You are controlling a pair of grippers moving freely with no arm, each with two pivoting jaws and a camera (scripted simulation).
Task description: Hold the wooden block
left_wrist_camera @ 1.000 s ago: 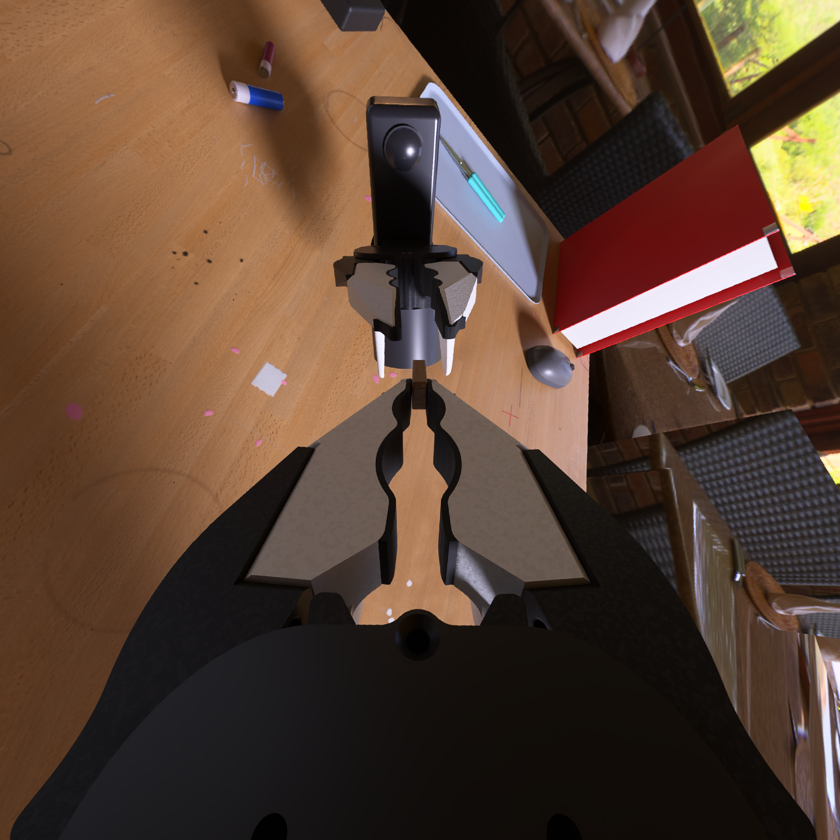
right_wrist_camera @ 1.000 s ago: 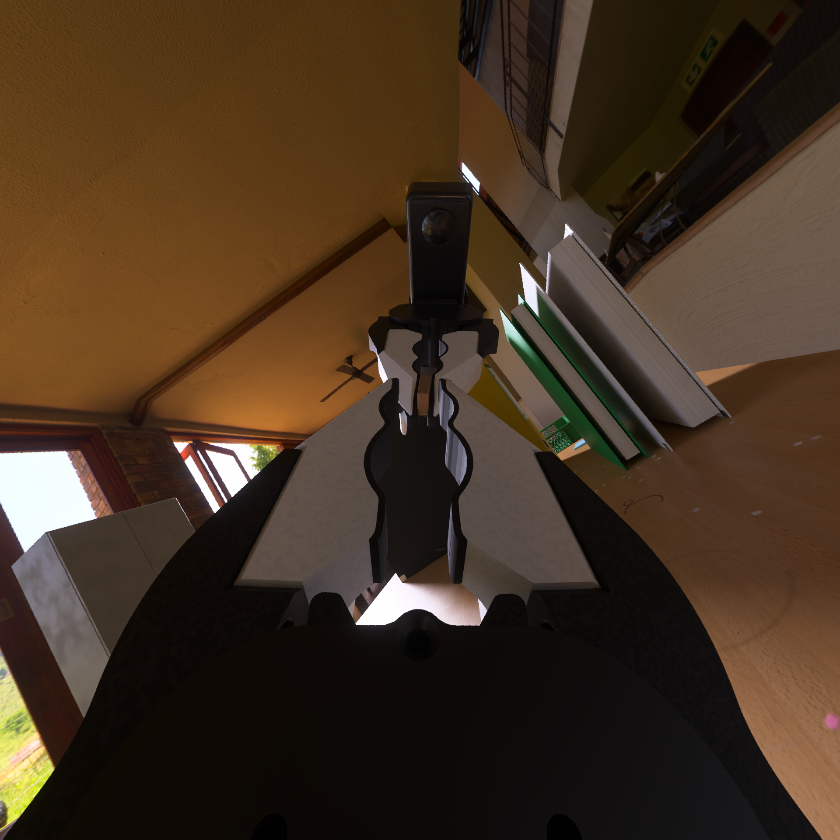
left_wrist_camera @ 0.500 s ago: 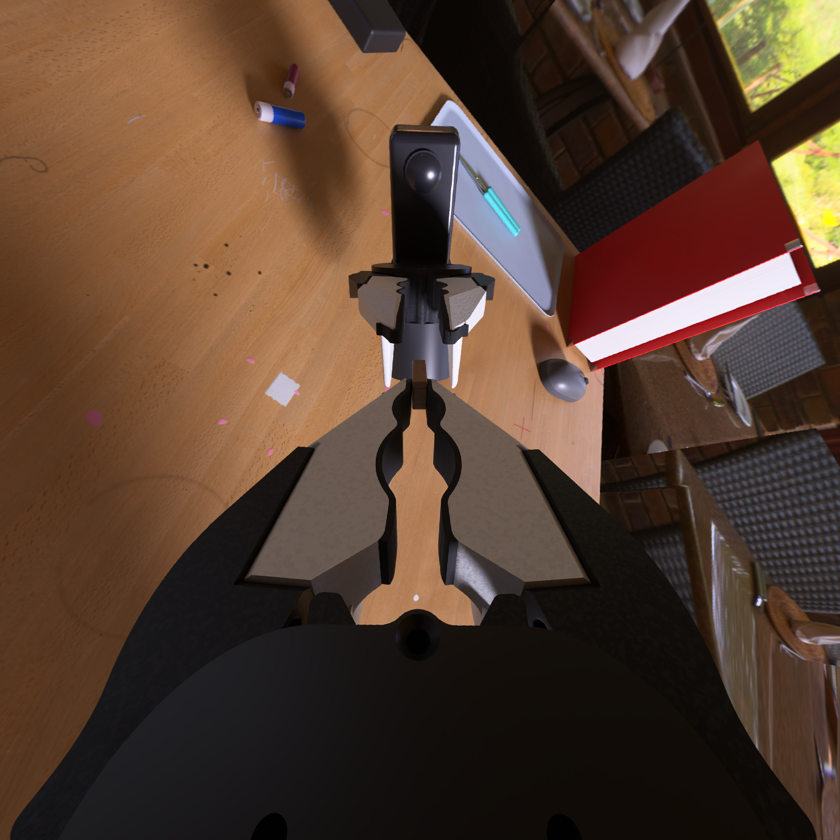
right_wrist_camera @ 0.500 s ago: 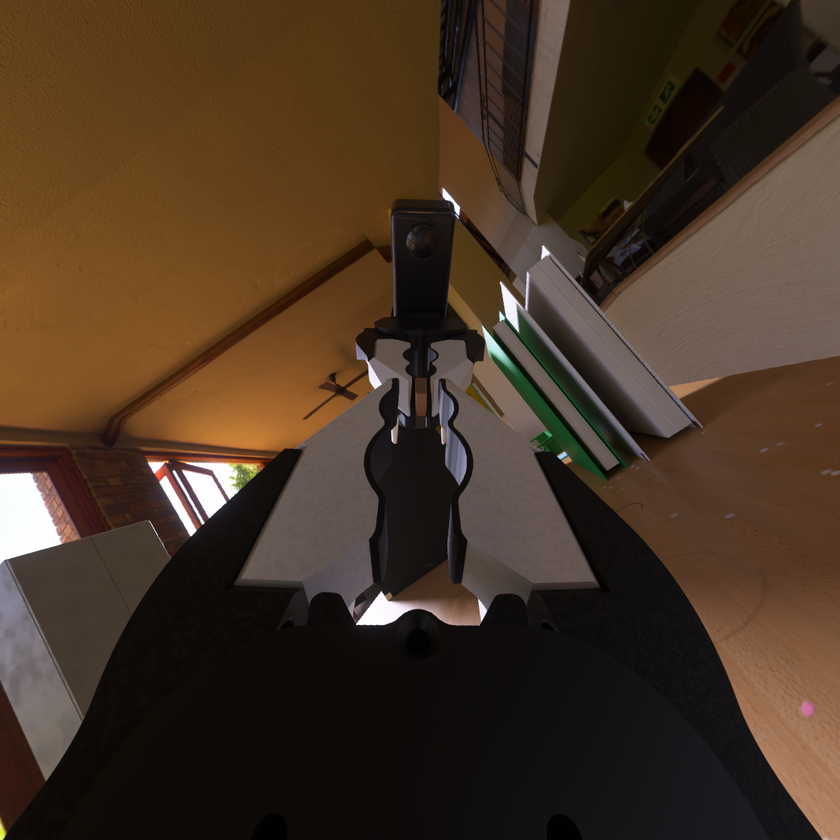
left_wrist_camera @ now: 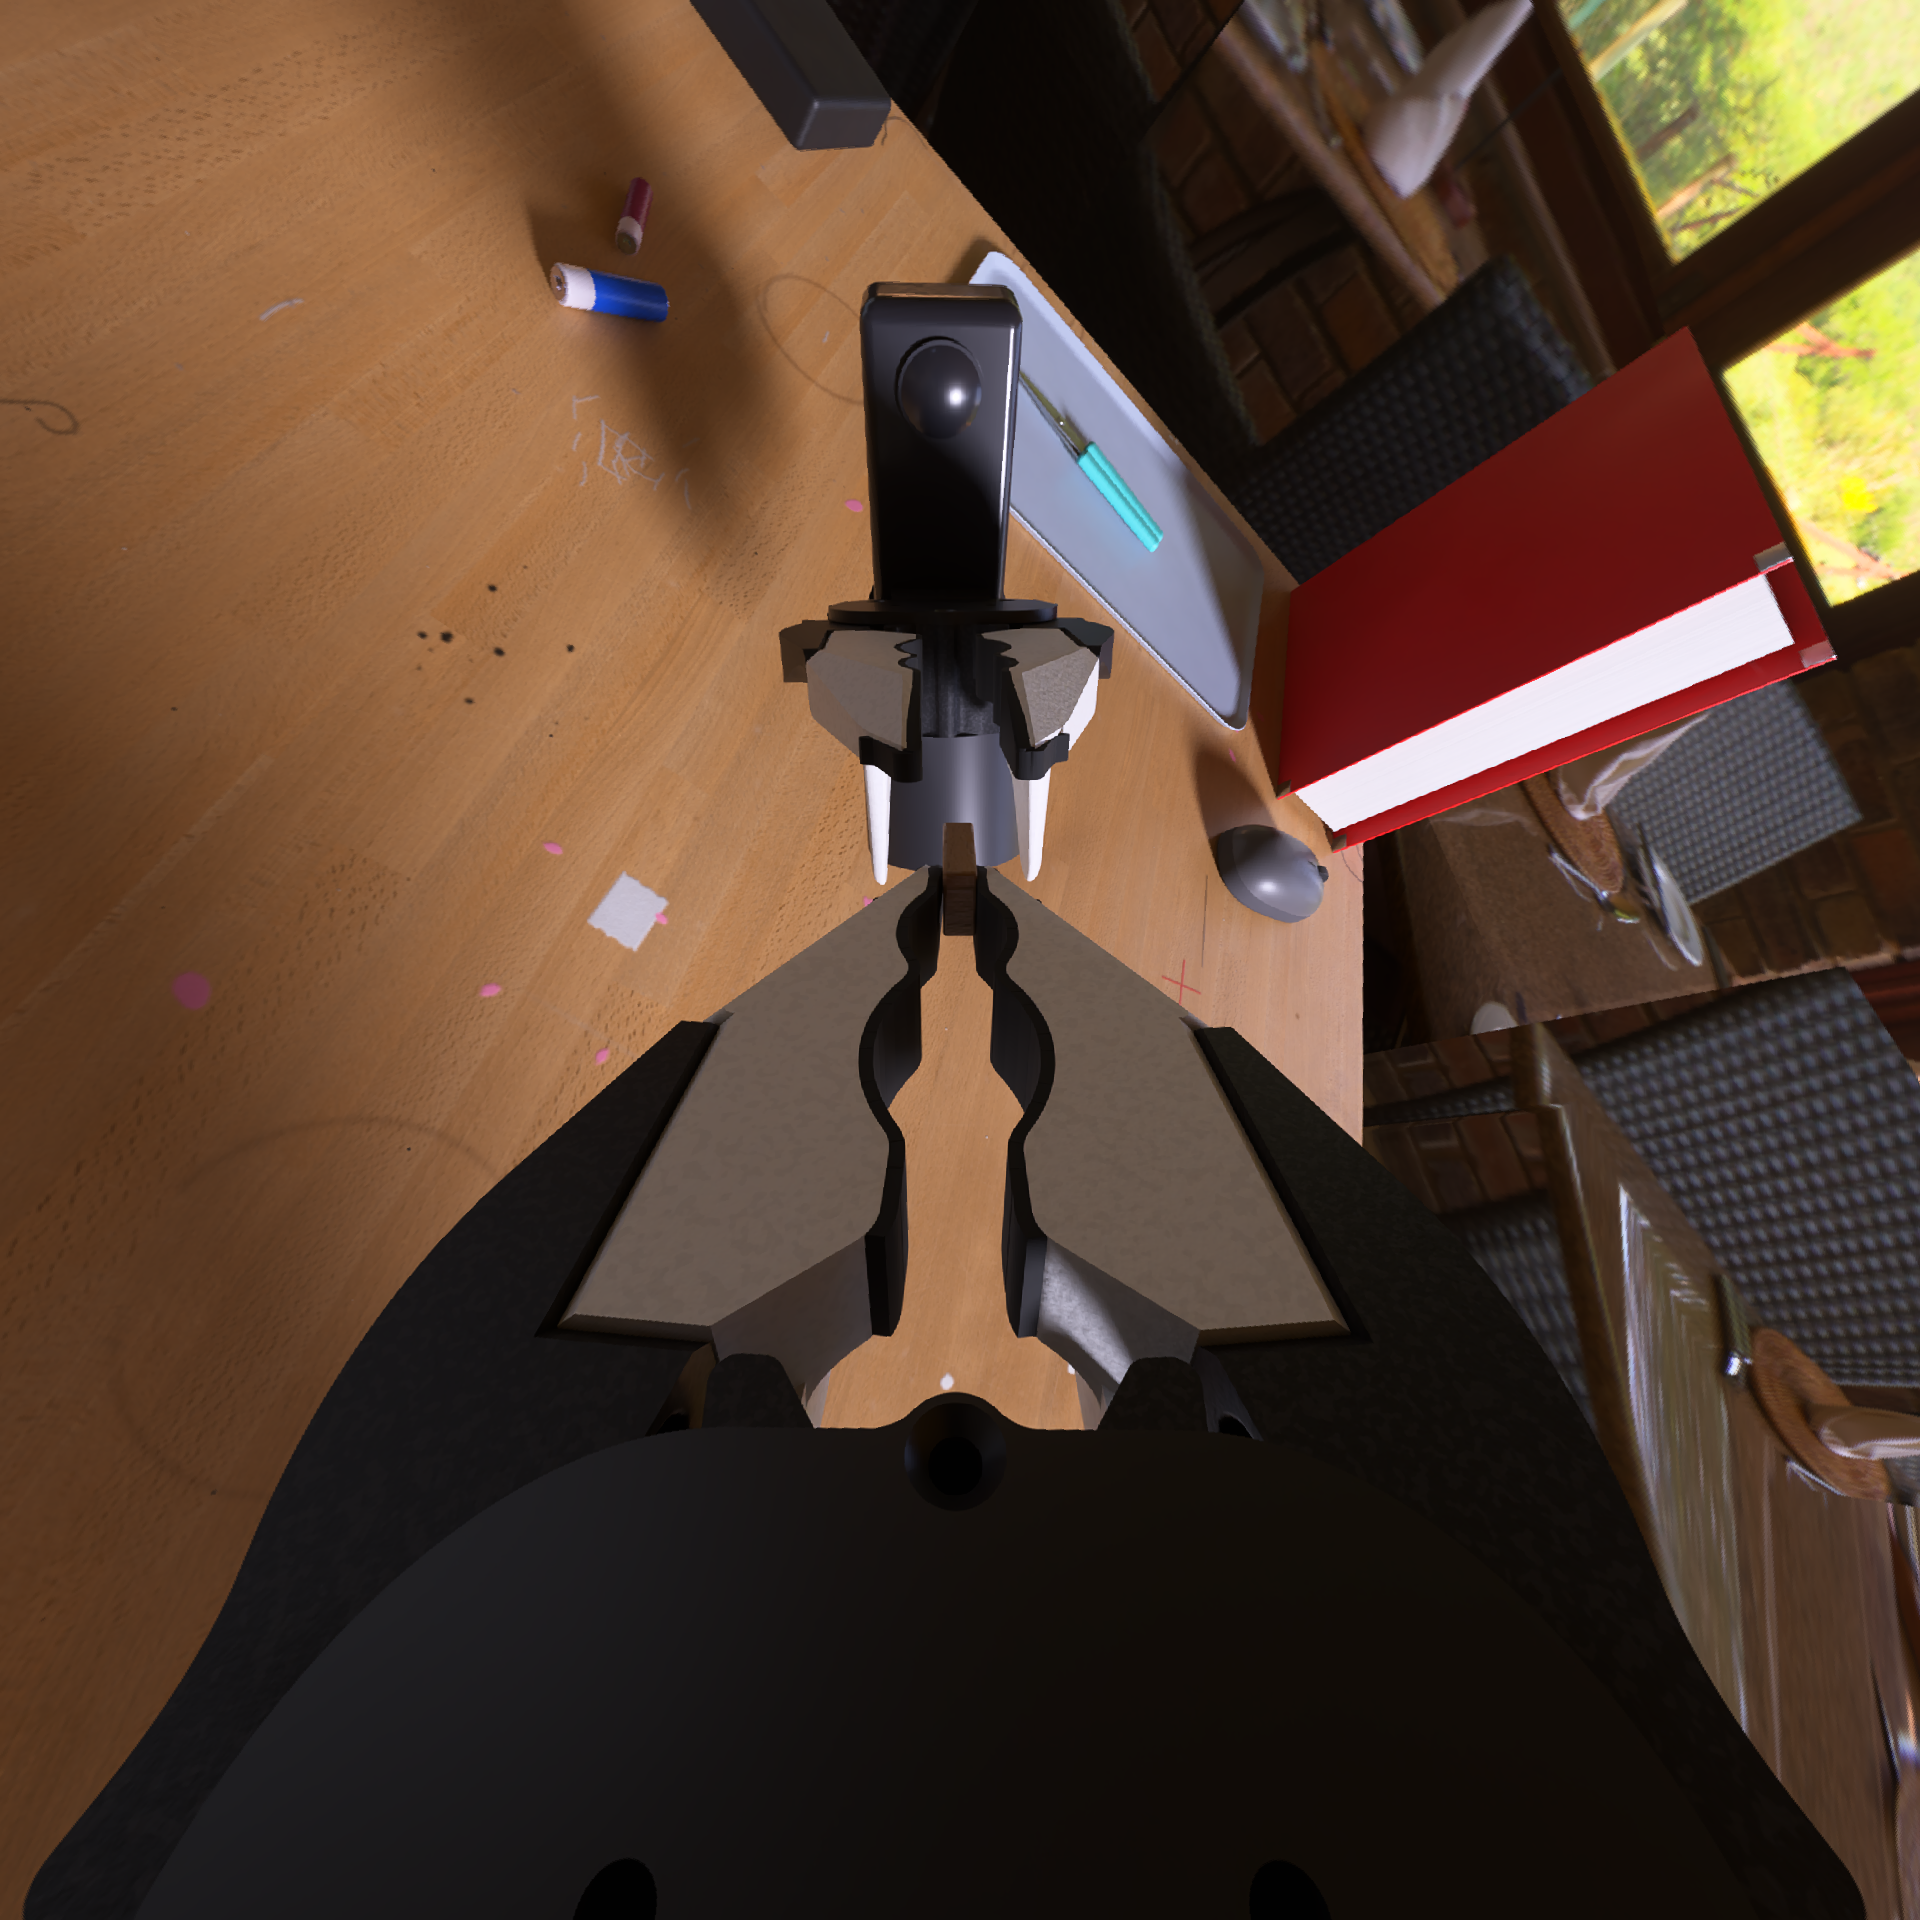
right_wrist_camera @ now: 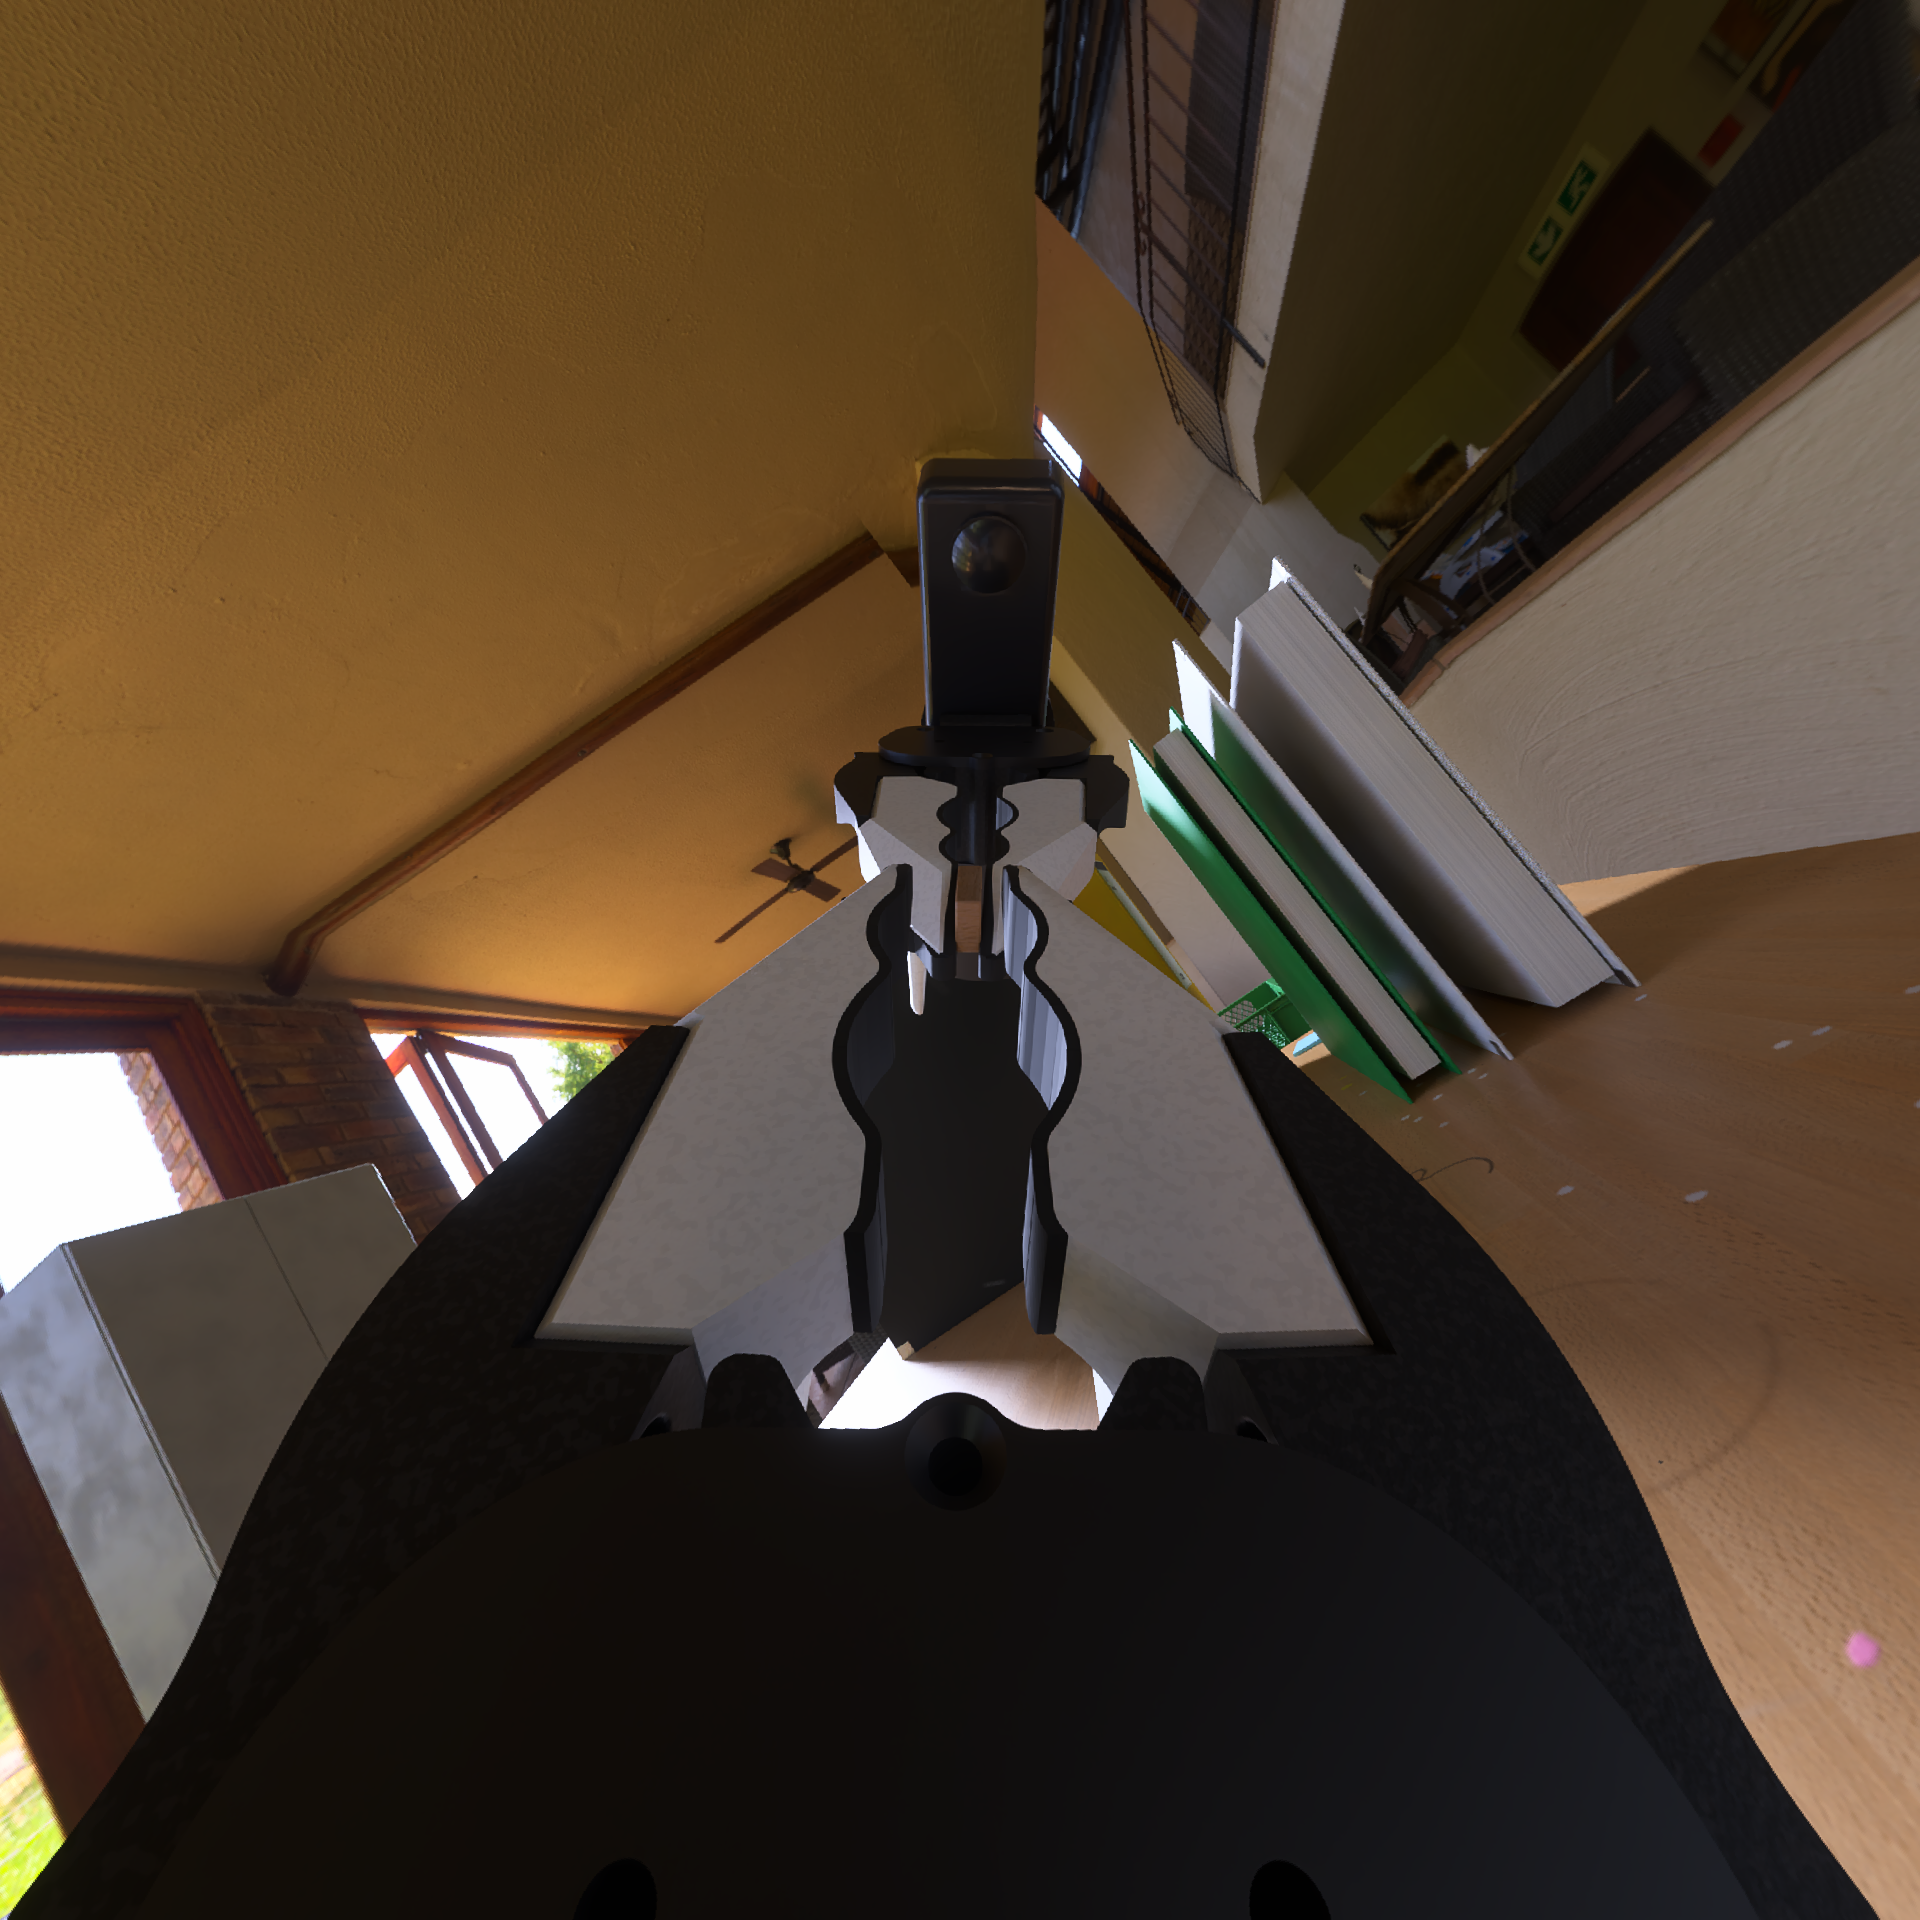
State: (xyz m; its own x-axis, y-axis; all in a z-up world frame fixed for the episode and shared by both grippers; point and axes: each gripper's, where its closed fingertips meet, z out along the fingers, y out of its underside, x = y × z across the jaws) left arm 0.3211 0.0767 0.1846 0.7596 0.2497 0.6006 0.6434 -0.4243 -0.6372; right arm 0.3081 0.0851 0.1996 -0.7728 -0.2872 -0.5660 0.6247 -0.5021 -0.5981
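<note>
Left wrist view: left gripper (left_wrist_camera: 958, 902) at frame centre, jaws narrow and clamped on the near end of the wooden block (left_wrist_camera: 958, 878), a small brown piece held in the air above the desk (left_wrist_camera: 312, 623). Facing it, the right gripper (left_wrist_camera: 956, 831) comes in from the upper centre, its white fingertips (left_wrist_camera: 878, 826) either side of the block's far end.

Right wrist view: right gripper (right_wrist_camera: 961, 940) jaws narrow, closed on the wooden block (right_wrist_camera: 968, 914); the left gripper (right_wrist_camera: 977, 831) meets it head-on just beyond, blocking most of the view past the block.

Around, left wrist view:
- blue and white cylinder (left_wrist_camera: 608, 293) and small maroon cylinder (left_wrist_camera: 632, 213), upper left, lying near each other
- dark box (left_wrist_camera: 800, 73) at top edge
- grey tray (left_wrist_camera: 1132, 499) upper right of centre, teal-handled tool (left_wrist_camera: 1107, 488) lying in it
- red book (left_wrist_camera: 1538, 603) at right, just beside the tray, at the desk's edge
- grey computer mouse (left_wrist_camera: 1268, 873) below the book
- white paper scrap (left_wrist_camera: 627, 910) left of centre, pink flecks near it

Right wrist view: leaning green and white books (right_wrist_camera: 1351, 862) at right; white cabinet (right_wrist_camera: 177, 1351) lower left.
</note>
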